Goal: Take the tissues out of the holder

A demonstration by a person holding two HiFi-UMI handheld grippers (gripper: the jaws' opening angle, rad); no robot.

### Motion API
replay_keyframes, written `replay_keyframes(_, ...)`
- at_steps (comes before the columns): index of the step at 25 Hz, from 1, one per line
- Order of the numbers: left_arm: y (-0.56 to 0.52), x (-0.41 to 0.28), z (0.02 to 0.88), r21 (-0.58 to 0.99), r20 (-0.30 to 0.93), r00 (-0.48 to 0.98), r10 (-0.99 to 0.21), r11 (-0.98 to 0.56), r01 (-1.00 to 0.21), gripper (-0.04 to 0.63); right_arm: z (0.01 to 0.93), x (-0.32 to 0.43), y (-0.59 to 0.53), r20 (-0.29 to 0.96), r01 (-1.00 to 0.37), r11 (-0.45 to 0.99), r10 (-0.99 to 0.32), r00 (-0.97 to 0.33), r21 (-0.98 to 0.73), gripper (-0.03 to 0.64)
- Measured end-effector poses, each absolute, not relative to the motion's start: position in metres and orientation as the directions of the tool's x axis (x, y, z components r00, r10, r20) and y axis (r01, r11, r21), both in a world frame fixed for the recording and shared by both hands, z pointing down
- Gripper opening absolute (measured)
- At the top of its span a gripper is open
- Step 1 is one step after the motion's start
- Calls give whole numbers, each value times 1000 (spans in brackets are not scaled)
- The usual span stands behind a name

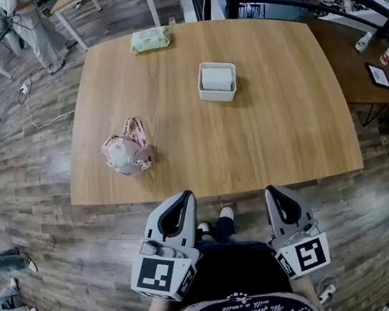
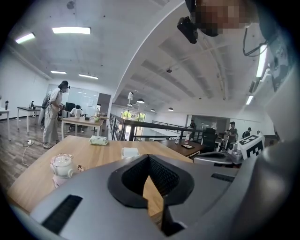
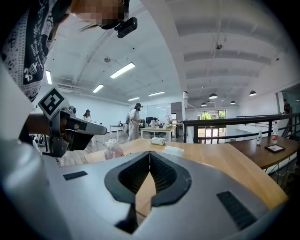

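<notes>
Nothing is done yet. The white folded tissues [image 1: 217, 78] lie in the square white holder [image 1: 204, 93] on the light wooden table [image 1: 279, 138], at twelve o'clock from me. My left tongs [image 1: 181, 198] and right tongs [image 1: 272, 191] are pinched together and empty, short of the table's near edge.

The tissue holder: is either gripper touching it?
No, the holder sits amid the table; left gripper and right gripper are short of its edge.

Matt wood-grain table [image 1: 286, 137], soft paper tissues [image 1: 217, 79] in a smooth, glossy-looking, possibly plastic holder [image 1: 216, 98]
</notes>
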State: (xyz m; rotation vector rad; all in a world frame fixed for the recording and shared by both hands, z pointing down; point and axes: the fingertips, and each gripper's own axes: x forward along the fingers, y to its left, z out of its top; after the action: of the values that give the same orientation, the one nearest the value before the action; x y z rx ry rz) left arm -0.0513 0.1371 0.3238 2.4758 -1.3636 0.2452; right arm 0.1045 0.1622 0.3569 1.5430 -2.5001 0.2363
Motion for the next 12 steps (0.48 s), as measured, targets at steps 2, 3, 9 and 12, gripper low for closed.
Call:
replay_keyframes(2, 135, -45, 324, 179, 285, 530, -798, -499, -848, 5, 358, 110, 159, 242, -892, 451, -862, -445, -33, 12)
replay_keyframes(3, 134, -42, 324, 179, 284, 528, -801, -496, -850, 5, 358, 112, 157, 241, -890, 455, -860, -449, -34, 12)
replay_keyframes(9, 132, -31, 323, 175, 279, 516, -810, -485, -857, 5, 359, 125, 153, 238, -884, 465, -855, -460, -37, 12)
replay_keyframes(12, 128, -27, 323, 170, 279, 514, -811, -485, -858, 5, 358, 129, 150, 232, -885, 465, -857, -460, -39, 12)
